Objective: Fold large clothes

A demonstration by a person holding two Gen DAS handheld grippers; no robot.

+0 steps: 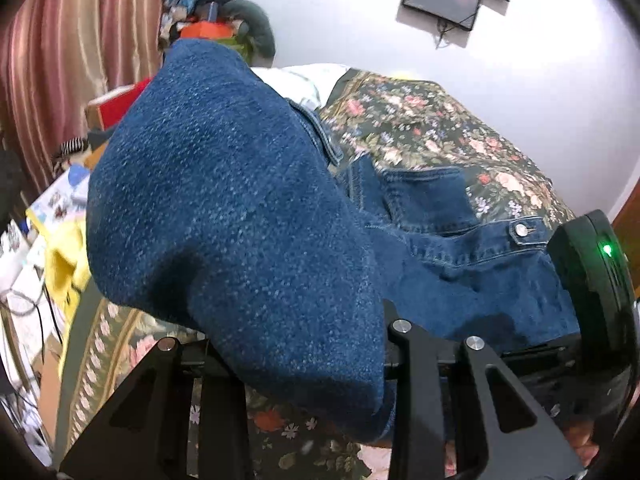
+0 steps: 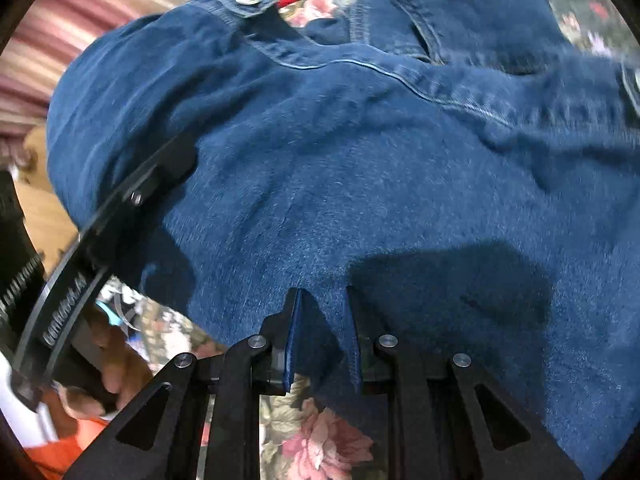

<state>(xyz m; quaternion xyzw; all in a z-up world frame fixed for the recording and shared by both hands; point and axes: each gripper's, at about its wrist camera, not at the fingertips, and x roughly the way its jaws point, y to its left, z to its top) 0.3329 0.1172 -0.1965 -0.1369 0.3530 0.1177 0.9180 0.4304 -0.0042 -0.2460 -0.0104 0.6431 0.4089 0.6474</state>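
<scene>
Both grippers pinch the denim jacket (image 2: 360, 160), lifted partly above the floral bedspread (image 1: 432, 128): the left gripper (image 1: 304, 360) clamps a thick bunched fold, the right gripper (image 2: 320, 340) nips an edge. Next likely calls for carrying the fold across.

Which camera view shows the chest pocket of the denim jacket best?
The left wrist view. There the chest pocket of the denim jacket is sharp, with its whole outline lying on the flowered bedspread. In the right wrist view the pocket sits at the top edge, blurred and partly cut off.
</scene>
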